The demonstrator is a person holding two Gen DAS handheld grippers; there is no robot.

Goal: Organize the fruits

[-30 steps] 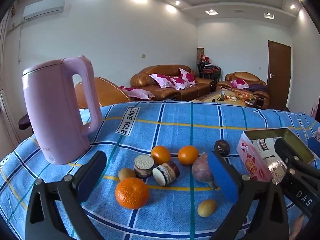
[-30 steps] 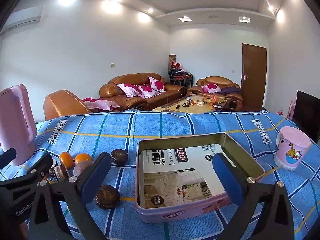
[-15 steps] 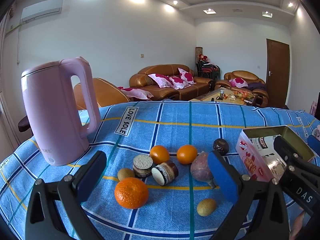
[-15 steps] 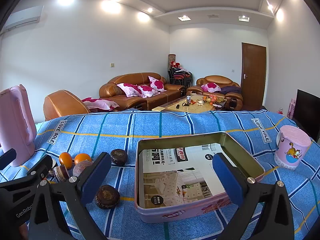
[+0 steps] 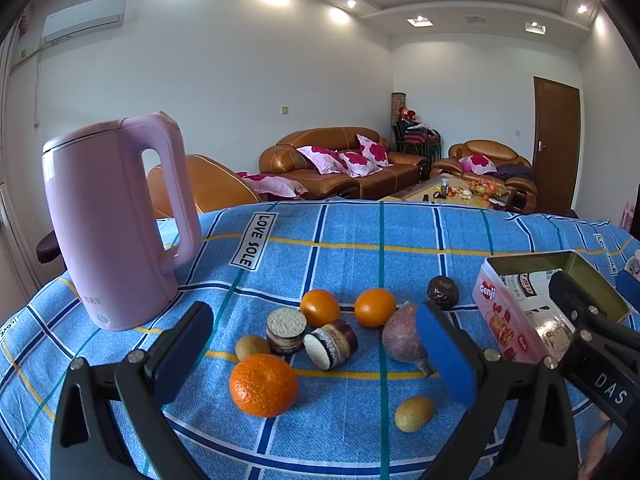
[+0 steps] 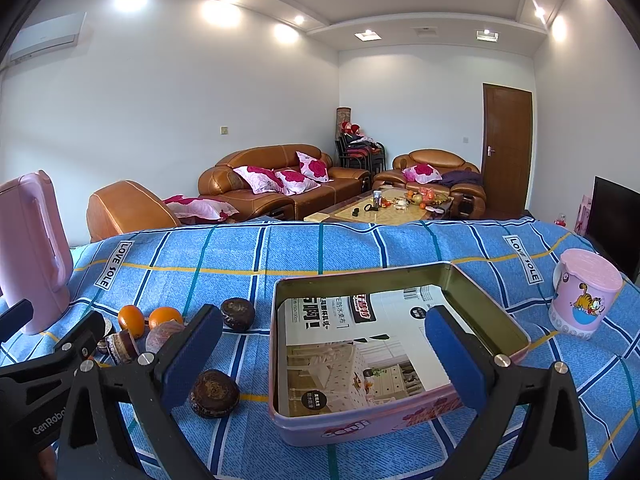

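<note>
Fruit lies on the blue checked cloth in the left wrist view: a big orange (image 5: 263, 385), two small oranges (image 5: 319, 307) (image 5: 375, 307), a purple fruit (image 5: 402, 339), two small brown-yellow fruits (image 5: 251, 347) (image 5: 414, 413) and a dark round fruit (image 5: 442, 291). My left gripper (image 5: 314, 346) is open and empty above them. A pink tin box (image 6: 396, 412) lined with printed paper lies in front of my right gripper (image 6: 324, 354), which is open and empty. Two dark round fruits (image 6: 238, 313) (image 6: 214, 393) lie left of the box.
A pink kettle (image 5: 112, 220) stands at the left of the table. Two small round jars (image 5: 286, 330) (image 5: 330, 345) sit among the fruit. A pink cartoon mug (image 6: 582, 294) stands at the right. Sofas and a coffee table lie beyond the table's far edge.
Both views shift only slightly; the left gripper drifted a little. Nothing was taken hold of or let go.
</note>
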